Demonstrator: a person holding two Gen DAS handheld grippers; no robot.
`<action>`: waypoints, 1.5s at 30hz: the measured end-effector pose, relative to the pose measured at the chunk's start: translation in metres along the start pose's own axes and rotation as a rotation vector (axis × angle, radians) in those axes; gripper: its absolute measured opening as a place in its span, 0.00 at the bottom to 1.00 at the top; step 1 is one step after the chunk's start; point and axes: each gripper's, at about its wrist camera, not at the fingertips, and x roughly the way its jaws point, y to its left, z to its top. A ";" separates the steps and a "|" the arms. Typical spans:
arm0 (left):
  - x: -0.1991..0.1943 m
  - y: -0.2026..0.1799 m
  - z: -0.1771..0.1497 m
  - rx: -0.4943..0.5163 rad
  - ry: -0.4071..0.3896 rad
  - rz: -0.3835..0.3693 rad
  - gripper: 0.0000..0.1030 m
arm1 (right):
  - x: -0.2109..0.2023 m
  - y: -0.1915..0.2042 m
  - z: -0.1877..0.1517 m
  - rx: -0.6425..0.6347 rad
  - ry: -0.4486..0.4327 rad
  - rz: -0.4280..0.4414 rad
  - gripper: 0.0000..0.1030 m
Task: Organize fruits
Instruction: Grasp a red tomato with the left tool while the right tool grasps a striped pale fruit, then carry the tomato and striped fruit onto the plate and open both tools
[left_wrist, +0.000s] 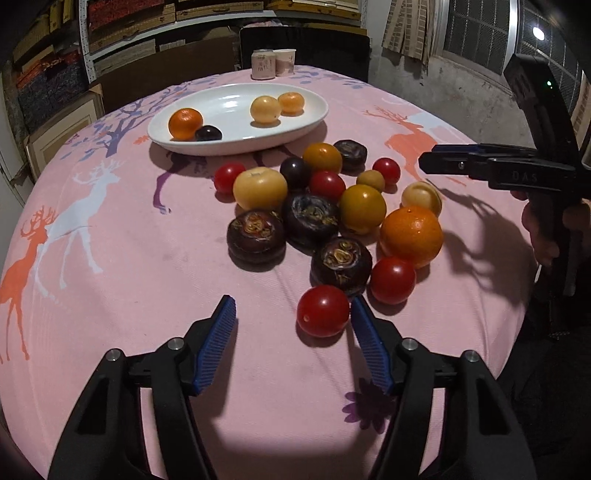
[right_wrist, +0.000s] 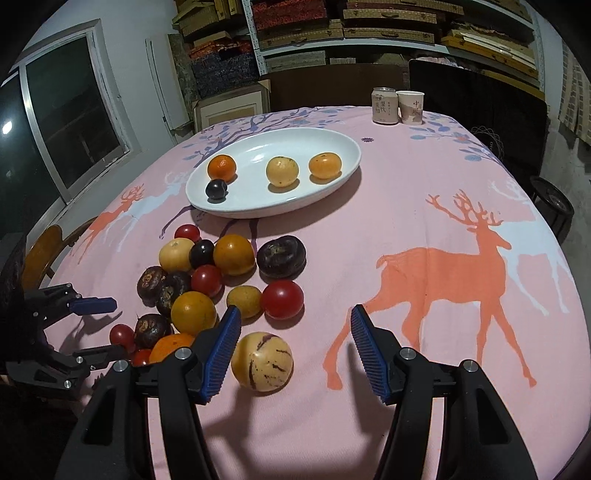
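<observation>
Storeroom shelves behind; pink deer cloth (right_wrist: 424, 184) on table. Plate (right_wrist: 347, 147) holds four fruits. Pile (left_wrist: 325, 214) of roughly fifteen remains on the cloth just beside the plate, so mostly undone. Left gripper (left_wrist: 293, 319) spread, empty, tomato (left_wrist: 322, 311) beside one finger. Right gripper (right_wrist: 295, 332) spread, empty, striped melon (right_wrist: 262, 361) between its fingers.

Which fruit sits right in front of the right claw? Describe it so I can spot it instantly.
Start at the white oval plate, then come down past the fruit pile to its near right edge. The pale yellow round fruit lies alone there. Only it has thin purple streaks on its skin.
</observation>
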 end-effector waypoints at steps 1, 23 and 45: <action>0.003 -0.001 0.000 -0.005 0.003 0.000 0.57 | 0.001 0.001 -0.001 -0.007 0.003 -0.005 0.60; -0.028 -0.004 0.016 -0.082 -0.106 0.062 0.27 | 0.022 0.034 -0.020 -0.210 0.136 0.024 0.54; -0.056 0.025 0.044 -0.207 -0.118 0.156 0.27 | 0.010 0.015 0.024 -0.109 0.030 -0.002 0.39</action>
